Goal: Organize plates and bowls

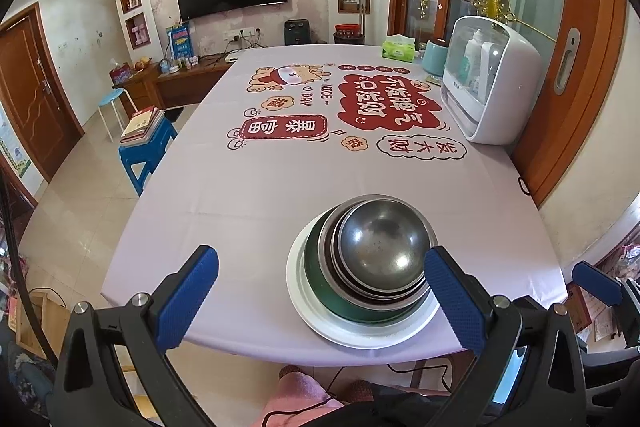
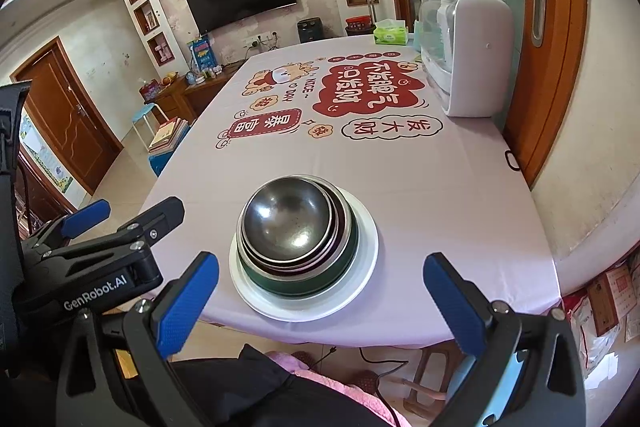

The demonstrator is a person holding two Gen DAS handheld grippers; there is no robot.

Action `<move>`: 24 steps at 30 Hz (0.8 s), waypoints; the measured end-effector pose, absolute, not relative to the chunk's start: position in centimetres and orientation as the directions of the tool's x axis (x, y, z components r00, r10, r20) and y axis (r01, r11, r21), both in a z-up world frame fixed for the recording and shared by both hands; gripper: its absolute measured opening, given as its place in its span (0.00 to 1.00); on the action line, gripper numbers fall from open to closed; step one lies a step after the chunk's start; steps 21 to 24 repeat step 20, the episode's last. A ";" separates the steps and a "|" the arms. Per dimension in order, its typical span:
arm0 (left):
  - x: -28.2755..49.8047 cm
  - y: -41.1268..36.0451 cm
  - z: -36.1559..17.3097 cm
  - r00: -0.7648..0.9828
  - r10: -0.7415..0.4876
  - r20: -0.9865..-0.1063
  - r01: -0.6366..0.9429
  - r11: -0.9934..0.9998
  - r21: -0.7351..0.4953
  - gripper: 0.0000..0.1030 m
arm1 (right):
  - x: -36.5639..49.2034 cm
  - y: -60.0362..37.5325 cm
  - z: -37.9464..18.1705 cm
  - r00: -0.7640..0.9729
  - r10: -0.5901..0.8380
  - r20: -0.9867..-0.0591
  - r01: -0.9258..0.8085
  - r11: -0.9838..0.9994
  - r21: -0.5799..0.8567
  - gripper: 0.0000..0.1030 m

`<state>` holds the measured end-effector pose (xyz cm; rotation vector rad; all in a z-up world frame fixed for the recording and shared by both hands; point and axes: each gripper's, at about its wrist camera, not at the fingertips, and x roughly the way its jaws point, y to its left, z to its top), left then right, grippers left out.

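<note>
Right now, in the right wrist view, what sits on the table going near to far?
White plate carrying the nested metal bowls → printed pattern on the tablecloth → white countertop cabinet along the right edge → green tissue box at the far end.

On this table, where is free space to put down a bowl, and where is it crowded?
Free: the wide cloth between the bowl stack and the white cabinet, and the whole left half of the table. Crowded: the far right corner, where the tissue box and a teal jar stand beside the cabinet. The near edge holds the plate.
</note>
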<state>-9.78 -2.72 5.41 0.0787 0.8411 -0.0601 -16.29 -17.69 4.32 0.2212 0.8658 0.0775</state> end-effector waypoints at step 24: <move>-9.6 -2.7 5.3 0.661 -0.021 -0.750 0.085 0.995 0.047 0.99 | -16.2 -17.7 4.4 0.645 0.158 -0.747 0.022 0.974 0.225 1.00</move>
